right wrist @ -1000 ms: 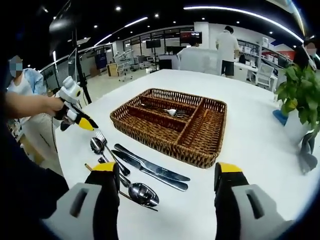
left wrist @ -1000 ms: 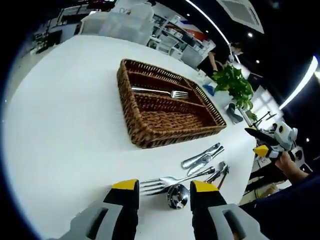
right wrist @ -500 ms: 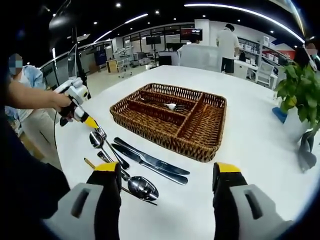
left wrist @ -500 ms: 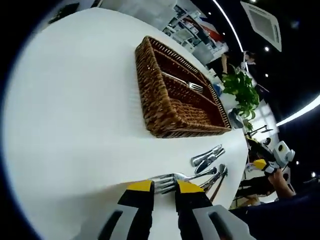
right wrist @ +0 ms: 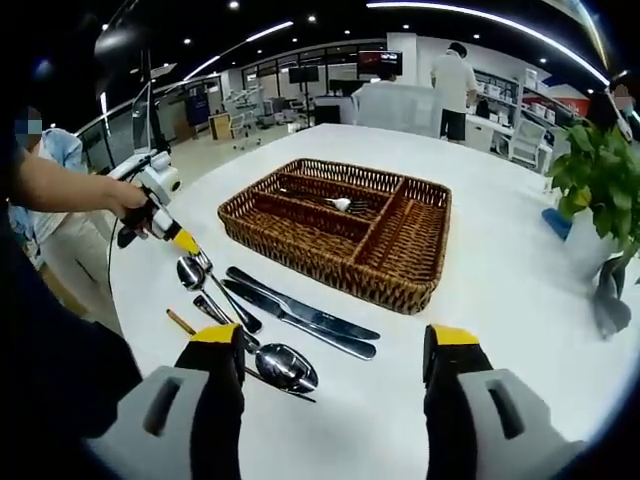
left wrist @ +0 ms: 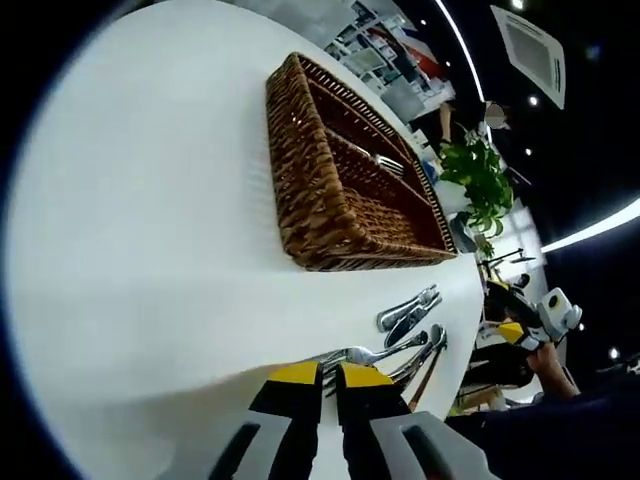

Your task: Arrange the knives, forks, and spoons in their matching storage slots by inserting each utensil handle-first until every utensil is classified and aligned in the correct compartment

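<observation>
Fork (left wrist: pixel 345 356) lies on the counter (left wrist: pixel 150 220), clamped at its tines by the left gripper (left wrist: pixel 330 375). The right gripper (right wrist: pixel 335 345) gapes wide above two knives (right wrist: pixel 300 322) beside the basket (right wrist: pixel 345 230).

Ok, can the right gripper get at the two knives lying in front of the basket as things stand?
Probably yes. The right gripper is open, and the knives lie flat on the white table just ahead, with nothing over them. The left gripper is off to the side at the fork.
</observation>
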Demonstrator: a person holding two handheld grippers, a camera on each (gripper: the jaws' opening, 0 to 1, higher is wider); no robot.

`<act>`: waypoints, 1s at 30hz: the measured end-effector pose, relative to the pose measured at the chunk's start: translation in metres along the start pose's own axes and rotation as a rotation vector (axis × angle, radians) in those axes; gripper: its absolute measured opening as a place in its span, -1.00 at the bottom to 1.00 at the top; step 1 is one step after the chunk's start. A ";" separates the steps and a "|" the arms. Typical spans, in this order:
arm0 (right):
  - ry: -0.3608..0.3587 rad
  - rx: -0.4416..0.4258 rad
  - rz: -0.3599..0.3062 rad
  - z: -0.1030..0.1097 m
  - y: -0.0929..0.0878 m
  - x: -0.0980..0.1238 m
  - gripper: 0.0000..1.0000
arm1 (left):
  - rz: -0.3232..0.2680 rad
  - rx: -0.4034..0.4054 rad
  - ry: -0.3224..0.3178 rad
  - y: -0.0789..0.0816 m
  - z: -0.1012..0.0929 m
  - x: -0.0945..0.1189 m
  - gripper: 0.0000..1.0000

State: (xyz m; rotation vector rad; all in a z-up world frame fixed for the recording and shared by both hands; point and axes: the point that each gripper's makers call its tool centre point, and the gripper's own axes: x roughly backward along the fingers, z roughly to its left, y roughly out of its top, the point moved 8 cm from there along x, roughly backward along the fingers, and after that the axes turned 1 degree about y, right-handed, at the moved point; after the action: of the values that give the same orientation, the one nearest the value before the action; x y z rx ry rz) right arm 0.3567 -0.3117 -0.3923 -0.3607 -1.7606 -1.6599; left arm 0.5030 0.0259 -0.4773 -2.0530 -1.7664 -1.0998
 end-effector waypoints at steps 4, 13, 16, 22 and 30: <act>0.001 -0.001 0.004 0.001 -0.001 0.000 0.47 | 0.004 -0.015 0.003 -0.002 -0.003 0.002 -0.91; 0.013 0.008 -0.001 0.001 0.003 -0.002 0.45 | -0.045 -0.021 -0.050 0.002 -0.019 0.010 -0.97; 0.019 0.012 -0.001 0.000 0.003 -0.004 0.45 | -0.065 -0.020 -0.072 0.005 -0.026 0.012 -0.99; 0.028 0.020 -0.002 0.000 0.005 -0.005 0.44 | -0.087 -0.052 -0.085 0.006 -0.041 0.015 -1.00; 0.037 0.027 -0.006 -0.001 0.007 -0.006 0.43 | -0.123 -0.116 -0.072 0.006 -0.062 0.017 -1.00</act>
State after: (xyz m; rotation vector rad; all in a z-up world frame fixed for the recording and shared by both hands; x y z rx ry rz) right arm 0.3661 -0.3102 -0.3907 -0.3107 -1.7565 -1.6353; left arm 0.4839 0.0000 -0.4213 -2.0993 -1.9292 -1.2030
